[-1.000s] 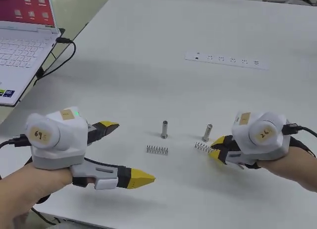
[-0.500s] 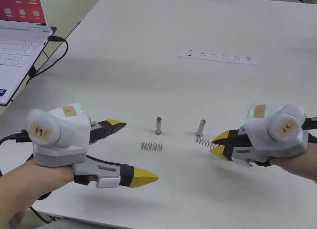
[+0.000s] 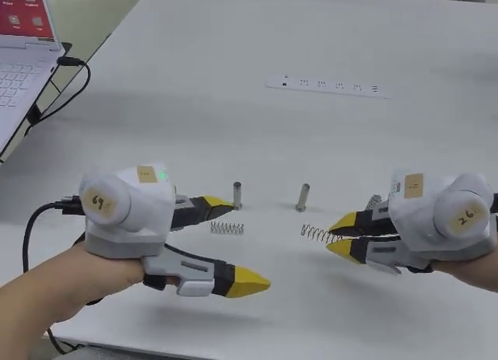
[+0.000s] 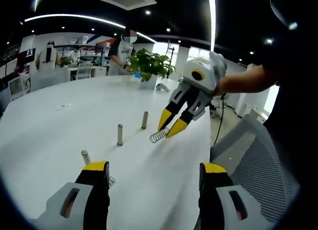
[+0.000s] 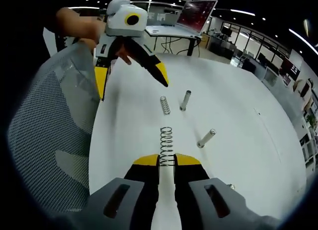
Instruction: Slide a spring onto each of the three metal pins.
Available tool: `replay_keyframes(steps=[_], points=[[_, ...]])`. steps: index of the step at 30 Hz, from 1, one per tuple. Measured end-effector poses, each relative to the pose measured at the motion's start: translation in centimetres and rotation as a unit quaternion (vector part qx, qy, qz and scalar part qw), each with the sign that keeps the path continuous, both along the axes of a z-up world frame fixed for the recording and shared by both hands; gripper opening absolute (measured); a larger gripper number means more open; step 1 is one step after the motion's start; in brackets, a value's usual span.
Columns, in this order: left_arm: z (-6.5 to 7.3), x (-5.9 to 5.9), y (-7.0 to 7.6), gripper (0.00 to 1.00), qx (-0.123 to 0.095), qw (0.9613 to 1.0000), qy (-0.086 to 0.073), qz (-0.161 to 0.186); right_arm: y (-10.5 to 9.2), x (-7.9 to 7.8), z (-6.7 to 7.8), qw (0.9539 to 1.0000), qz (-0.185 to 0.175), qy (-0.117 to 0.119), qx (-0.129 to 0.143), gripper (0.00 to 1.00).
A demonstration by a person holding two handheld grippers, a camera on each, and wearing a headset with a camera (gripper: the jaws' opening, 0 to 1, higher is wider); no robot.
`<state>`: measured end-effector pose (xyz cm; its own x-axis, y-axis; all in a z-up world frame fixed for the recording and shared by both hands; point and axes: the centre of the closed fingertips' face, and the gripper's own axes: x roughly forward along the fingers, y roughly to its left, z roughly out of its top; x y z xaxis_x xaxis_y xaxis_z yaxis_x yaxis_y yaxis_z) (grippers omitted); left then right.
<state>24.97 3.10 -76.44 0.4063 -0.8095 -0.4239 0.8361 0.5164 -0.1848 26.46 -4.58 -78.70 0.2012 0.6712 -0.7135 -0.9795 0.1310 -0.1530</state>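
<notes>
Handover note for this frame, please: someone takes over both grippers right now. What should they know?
The left gripper is open and empty, hovering by the loose spring that lies on the table.
The right gripper is shut on one end of the held spring; its free end points toward the pins.
The left pin and the middle pin stand upright and bare. The far pin looks coiled, so it seems to carry a spring already.
Done: probably one pin.
Left: slide the held spring onto a bare pin, likely the middle one, then fetch the loose spring for the other.
</notes>
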Motion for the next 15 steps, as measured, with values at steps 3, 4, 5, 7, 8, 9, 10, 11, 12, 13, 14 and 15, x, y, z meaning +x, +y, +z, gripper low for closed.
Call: replay_keyframes(steps=[3,4,5,7,8,9,10,11,12,13,14,15], points=[[-0.1,0.5,-0.6,0.64,0.006,0.9999,-0.004,-0.008,0.4,-0.3,0.4,0.9999,0.011,-0.004,-0.002,0.08],[-0.1,0.5,-0.8,0.63,0.006,0.9999,-0.004,-0.011,0.5,-0.4,0.5,0.9999,0.014,-0.005,-0.002,0.08],[0.0,0.6,-1.0,0.62,0.007,0.9999,-0.006,-0.014,0.8,-0.5,0.7,0.9998,0.019,-0.006,-0.001,0.08],[0.1,0.8,-1.5,0.59,0.005,0.9998,-0.008,-0.018,1.1,-0.7,1.0,0.9996,0.025,-0.008,0.0,0.08],[0.1,0.9,-1.8,0.57,0.004,0.9997,-0.009,-0.021,1.3,-0.8,1.0,0.9995,0.03,-0.009,0.0,0.08],[0.2,0.9,-2.0,0.55,0.003,0.9997,-0.009,-0.023,1.5,-0.9,1.1,0.9993,0.035,-0.01,0.0,0.08],[0.2,0.9,-2.3,0.53,0.001,0.9996,-0.009,-0.028,1.7,-1.0,1.1,0.9992,0.038,-0.011,0.0,0.08],[0.1,0.9,-2.5,0.5,0.001,0.9995,-0.008,-0.03,1.8,-1.0,1.2,0.9991,0.042,-0.011,0.0,0.08],[0.1,0.8,-2.7,0.49,0.001,0.9994,-0.008,-0.034,1.9,-1.1,1.2,0.9988,0.046,-0.013,0.0,0.08],[0.0,0.8,-3.0,0.47,0.001,0.9993,-0.008,-0.037,2.0,-1.2,1.2,0.9988,0.048,-0.014,0.0,0.08],[0.0,0.7,-3.2,0.45,0.001,0.9992,-0.009,-0.04,2.1,-1.3,1.3,0.9987,0.05,-0.013,0.001,0.08],[0.0,0.7,-3.4,0.43,0.0,0.9991,-0.011,-0.04,2.1,-1.4,1.3,0.9986,0.052,-0.012,0.003,0.08]])
